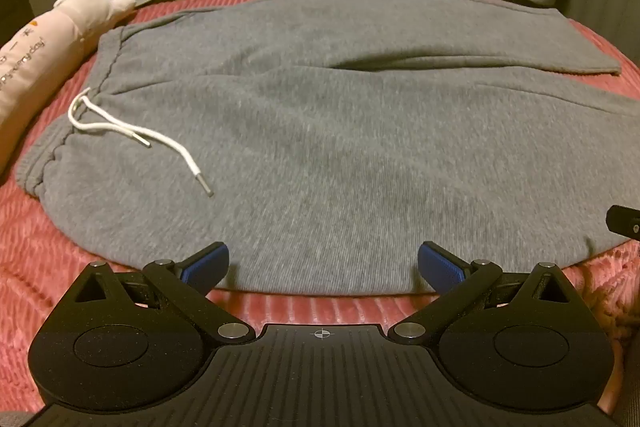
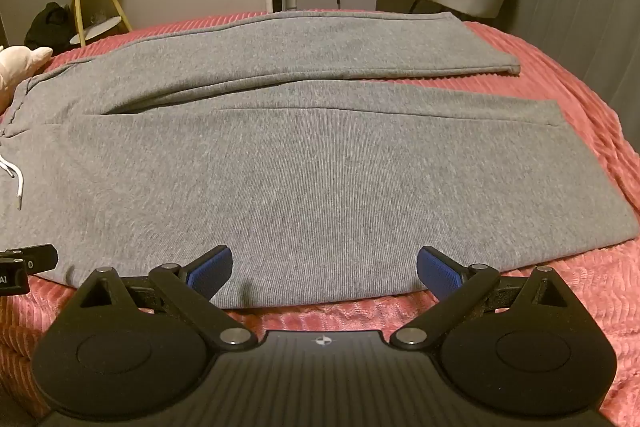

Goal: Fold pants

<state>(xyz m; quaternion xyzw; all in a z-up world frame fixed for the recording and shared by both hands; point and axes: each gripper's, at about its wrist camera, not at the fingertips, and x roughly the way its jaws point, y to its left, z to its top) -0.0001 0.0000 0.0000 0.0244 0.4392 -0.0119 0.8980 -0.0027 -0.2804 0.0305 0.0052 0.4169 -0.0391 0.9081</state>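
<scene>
While the grey fleece pants (image 2: 304,163) lie flat on the pink ribbed blanket (image 2: 580,75), the left gripper (image 1: 323,267) and right gripper (image 2: 324,269) hang over their near edge with jaws wide apart, holding nothing.

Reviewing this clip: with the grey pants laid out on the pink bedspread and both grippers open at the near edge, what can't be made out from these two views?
- Waistband end of the pants: cut off by the left edge in the right wrist view.
- Leg hems: run past the right edge in the left wrist view.
- Printed text on the plush pillow: cut off, partly unreadable.
- Right gripper in the left wrist view: only a black sliver at the right edge.
- Pants' underside: hidden against the bedspread.
</scene>
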